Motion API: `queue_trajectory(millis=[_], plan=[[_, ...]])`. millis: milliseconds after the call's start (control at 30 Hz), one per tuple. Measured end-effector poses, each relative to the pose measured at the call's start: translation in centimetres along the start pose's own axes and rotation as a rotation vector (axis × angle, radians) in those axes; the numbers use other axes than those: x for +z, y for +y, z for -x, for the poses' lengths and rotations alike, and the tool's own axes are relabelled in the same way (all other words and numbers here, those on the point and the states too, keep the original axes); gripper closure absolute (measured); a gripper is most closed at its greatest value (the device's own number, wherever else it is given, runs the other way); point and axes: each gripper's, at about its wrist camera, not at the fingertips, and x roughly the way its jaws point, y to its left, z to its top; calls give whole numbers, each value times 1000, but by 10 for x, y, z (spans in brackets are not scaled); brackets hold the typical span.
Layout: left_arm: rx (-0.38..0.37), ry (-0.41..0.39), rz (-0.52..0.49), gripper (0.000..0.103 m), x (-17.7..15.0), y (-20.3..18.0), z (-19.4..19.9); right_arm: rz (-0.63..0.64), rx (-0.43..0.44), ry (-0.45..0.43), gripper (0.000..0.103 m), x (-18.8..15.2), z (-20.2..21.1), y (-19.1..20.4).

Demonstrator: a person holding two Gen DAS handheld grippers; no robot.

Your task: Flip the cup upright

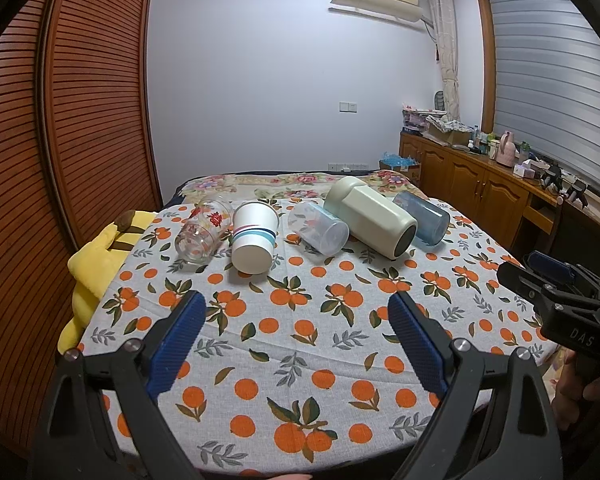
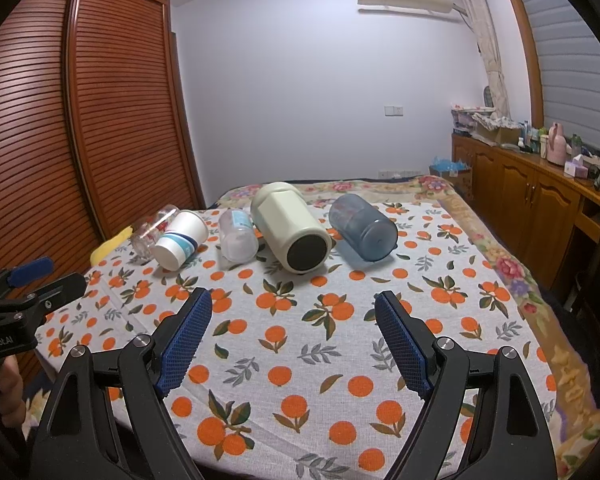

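Several cups lie on their sides in a row on the orange-print tablecloth [image 1: 300, 340]: a clear glass with red print [image 1: 202, 230], a white paper cup with stripes [image 1: 254, 242], a clear plastic cup [image 1: 318, 230], a large cream bottle [image 1: 370, 218] and a blue translucent cup [image 1: 422, 218]. They also show in the right wrist view: glass [image 2: 150, 230], paper cup [image 2: 180, 240], plastic cup [image 2: 238, 236], cream bottle [image 2: 290, 230], blue cup [image 2: 362, 226]. My left gripper [image 1: 296, 304] is open and empty, short of the row. My right gripper [image 2: 292, 302] is open and empty, short of the row.
A yellow plush toy [image 1: 100, 256] lies at the table's left edge. A slatted wooden wardrobe [image 1: 80, 100] stands to the left. A wooden sideboard [image 1: 480, 180] with clutter is at the right. A floral bed cover [image 2: 380, 190] lies behind the cups.
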Motion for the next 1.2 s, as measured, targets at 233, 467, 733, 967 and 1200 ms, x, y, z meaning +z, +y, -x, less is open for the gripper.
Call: queue_trajectory(millis=[233, 467, 733, 967, 1200], plan=[[0, -1, 0, 10, 0, 0, 0, 1, 0, -1, 18, 0, 1, 0], [0, -8, 1, 10, 0, -2, 6, 2, 0, -2, 18, 1, 1, 2], [-1, -10, 1, 10, 1, -2, 6, 3, 0, -2, 18, 0, 1, 2], [0, -10, 1, 10, 1, -2, 7, 3, 1, -3, 18, 0, 1, 2], [0, -11, 0, 10, 1, -2, 7, 4, 0, -4, 18, -1, 2, 3]])
